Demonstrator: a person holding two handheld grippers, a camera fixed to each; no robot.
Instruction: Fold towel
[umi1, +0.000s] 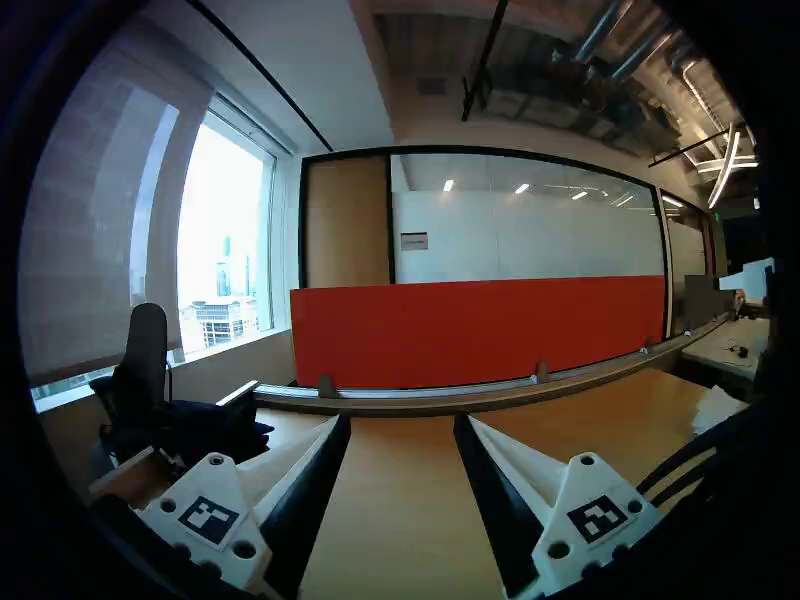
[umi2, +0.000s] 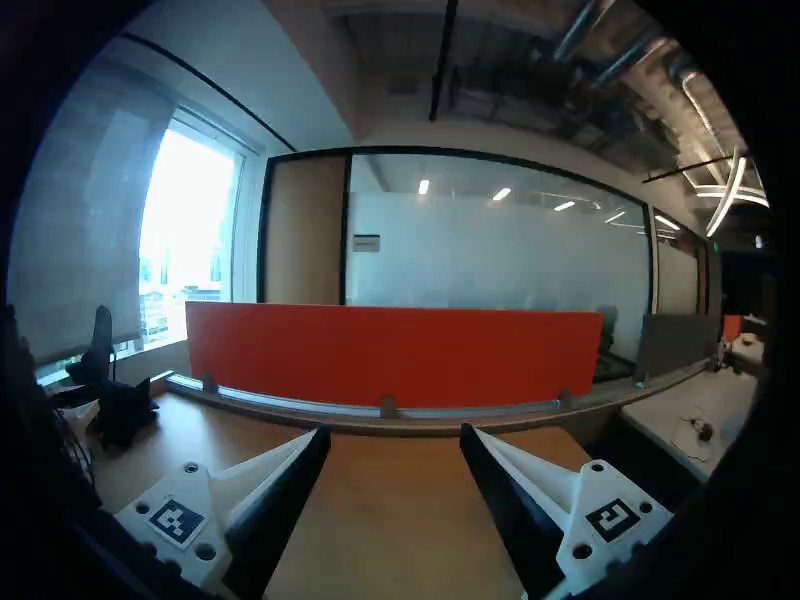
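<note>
In the left gripper view, my left gripper (umi1: 400, 422) stands open over a bare wooden desk (umi1: 400, 500), with nothing between its white fingers (umi1: 250, 490). A crumpled white thing (umi1: 718, 405), maybe cloth, lies at the desk's far right edge; I cannot tell whether it is the towel. In the right gripper view, my right gripper (umi2: 395, 432) is also open and holds nothing above the same kind of wooden desk (umi2: 400, 520). Both cameras look level across the desk towards the divider.
An orange divider panel (umi1: 480, 330) (umi2: 390, 355) runs along the desk's back edge, with a glass wall behind it. A dark bundle (umi1: 200, 430) and a black chair (umi1: 145, 360) sit at the left by the window. Another desk (umi2: 690, 410) lies to the right.
</note>
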